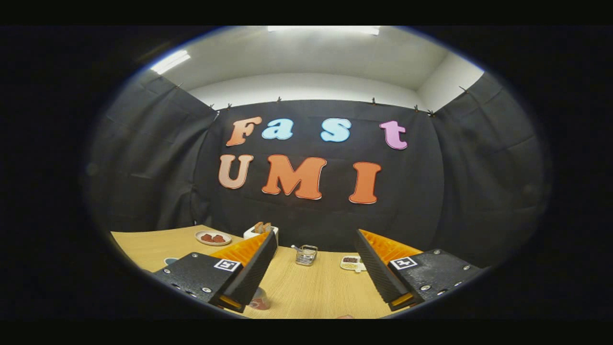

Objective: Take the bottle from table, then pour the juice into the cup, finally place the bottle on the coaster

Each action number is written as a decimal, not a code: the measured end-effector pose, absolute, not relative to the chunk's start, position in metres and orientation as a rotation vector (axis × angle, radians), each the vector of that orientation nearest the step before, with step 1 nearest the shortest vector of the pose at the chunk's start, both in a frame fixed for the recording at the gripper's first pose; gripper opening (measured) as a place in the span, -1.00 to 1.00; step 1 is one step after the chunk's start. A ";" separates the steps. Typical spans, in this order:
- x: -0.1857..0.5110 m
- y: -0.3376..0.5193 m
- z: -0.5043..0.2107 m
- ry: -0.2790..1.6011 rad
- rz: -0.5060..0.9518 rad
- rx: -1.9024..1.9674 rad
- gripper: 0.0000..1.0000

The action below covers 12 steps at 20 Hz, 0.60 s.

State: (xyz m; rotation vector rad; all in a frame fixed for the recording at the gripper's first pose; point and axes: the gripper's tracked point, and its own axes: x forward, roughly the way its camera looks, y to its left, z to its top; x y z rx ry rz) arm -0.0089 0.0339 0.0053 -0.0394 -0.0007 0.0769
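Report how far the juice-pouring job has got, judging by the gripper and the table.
Nothing looks done yet. The gripper is open, its fingers wide apart over the light wooden table with nothing between them. Beyond them stand a small wire basket, a round plate of red food and a white toaster. Taking the bottle, pouring and setting it on the coaster all remain.

Claw [316,239] spread wide above table [306,287], wire basket [306,255] beyond.
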 end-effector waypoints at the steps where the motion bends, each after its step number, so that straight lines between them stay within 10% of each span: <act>1: -0.010 0.037 0.006 -0.004 0.085 -0.033 0.94; 12: -0.024 0.073 0.001 -0.017 0.171 -0.043 0.95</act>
